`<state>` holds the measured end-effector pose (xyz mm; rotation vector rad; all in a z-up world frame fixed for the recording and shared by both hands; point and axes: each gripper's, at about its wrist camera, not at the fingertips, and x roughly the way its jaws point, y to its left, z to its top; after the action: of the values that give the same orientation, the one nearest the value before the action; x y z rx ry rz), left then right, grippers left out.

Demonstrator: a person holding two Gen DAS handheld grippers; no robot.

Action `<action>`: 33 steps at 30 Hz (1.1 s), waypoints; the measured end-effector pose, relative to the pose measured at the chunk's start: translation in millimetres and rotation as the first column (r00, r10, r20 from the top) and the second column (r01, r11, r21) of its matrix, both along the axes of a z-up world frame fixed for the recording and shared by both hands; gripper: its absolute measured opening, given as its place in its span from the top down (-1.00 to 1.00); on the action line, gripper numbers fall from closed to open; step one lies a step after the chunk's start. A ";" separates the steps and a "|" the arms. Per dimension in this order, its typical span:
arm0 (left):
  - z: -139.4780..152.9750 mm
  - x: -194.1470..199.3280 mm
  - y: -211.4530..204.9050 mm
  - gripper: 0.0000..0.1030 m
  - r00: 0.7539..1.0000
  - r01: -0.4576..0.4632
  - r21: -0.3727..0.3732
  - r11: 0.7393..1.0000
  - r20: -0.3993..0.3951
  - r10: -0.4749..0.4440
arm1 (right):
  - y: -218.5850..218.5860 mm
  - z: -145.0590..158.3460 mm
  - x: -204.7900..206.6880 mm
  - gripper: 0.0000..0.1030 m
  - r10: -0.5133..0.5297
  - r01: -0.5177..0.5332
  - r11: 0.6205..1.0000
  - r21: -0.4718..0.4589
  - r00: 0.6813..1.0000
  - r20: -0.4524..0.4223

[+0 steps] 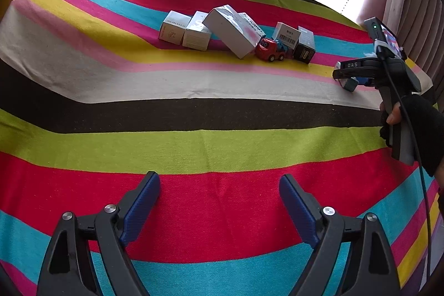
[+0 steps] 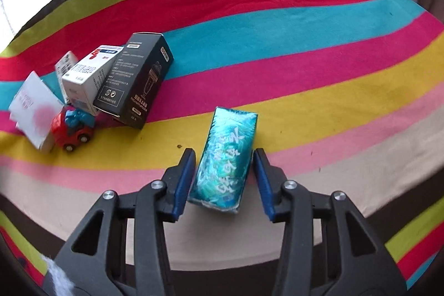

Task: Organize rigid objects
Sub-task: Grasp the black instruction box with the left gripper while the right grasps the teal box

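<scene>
Only the right wrist view showed the teal box (image 2: pixel 226 160) plainly: it lay lengthwise on the yellow and pink stripes of the striped cloth (image 2: pixel 305 52), between the blue pads of the right gripper (image 2: pixel 224 154); the left pad met its side, while whether the right pad touched it could not be told. In the left wrist view that box was a small teal corner under the right gripper (image 1: pixel 350 83), near the cloth's right edge, with a gloved hand (image 1: pixel 410 124) on the handle. The left gripper (image 1: pixel 219 185) stood wide open above red and blue stripes, holding nothing. Broad bare cloth lay before it, up to the far row. There two small white boxes (image 1: pixel 184 31) stood side by side, a large white box (image 1: pixel 233 29) tilted against its neighbours, and a red toy car (image 1: pixel 270 49) sat just beside it. A black box (image 2: pixel 136 79) leaned over the other cartons, near the teal box but apart from it. Curtains (image 1: pixel 408 7) closed the right side.
</scene>
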<state>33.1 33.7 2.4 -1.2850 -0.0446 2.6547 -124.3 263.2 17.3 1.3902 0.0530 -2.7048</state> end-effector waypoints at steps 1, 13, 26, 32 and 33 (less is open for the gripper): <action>-0.3 0.9 0.7 -0.72 1.000 -0.002 -0.002 1.000 0.000 0.002 | -0.1 -0.2 -1.2 0.02 0.008 -0.008 1.000 -0.003 1.000 0.000; -2.5 -15.1 38.0 -0.82 0.991 0.116 -0.105 0.988 0.074 -0.109 | -11.6 0.4 46.4 0.28 0.123 -0.125 0.992 0.034 0.991 0.045; -9.8 -176.2 201.9 -0.77 0.968 0.250 -0.117 0.961 0.054 -0.245 | 29.0 -4.1 83.0 0.27 0.195 -0.194 0.981 0.031 0.979 -0.061; -13.2 -244.6 222.8 -0.75 0.986 0.163 -0.116 0.980 0.053 -0.158 | 49.6 2.0 97.3 0.25 0.195 -0.195 0.981 0.008 0.979 -0.062; -13.0 -250.5 222.8 -0.72 0.989 0.146 -0.113 0.983 0.052 -0.141 | 49.7 2.2 96.6 0.25 0.196 -0.196 0.981 0.006 0.979 -0.062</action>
<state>-217.3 256.5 -10.7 -1.3270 0.1924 2.5401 -27.7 312.8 19.4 1.2299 0.1841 -2.5839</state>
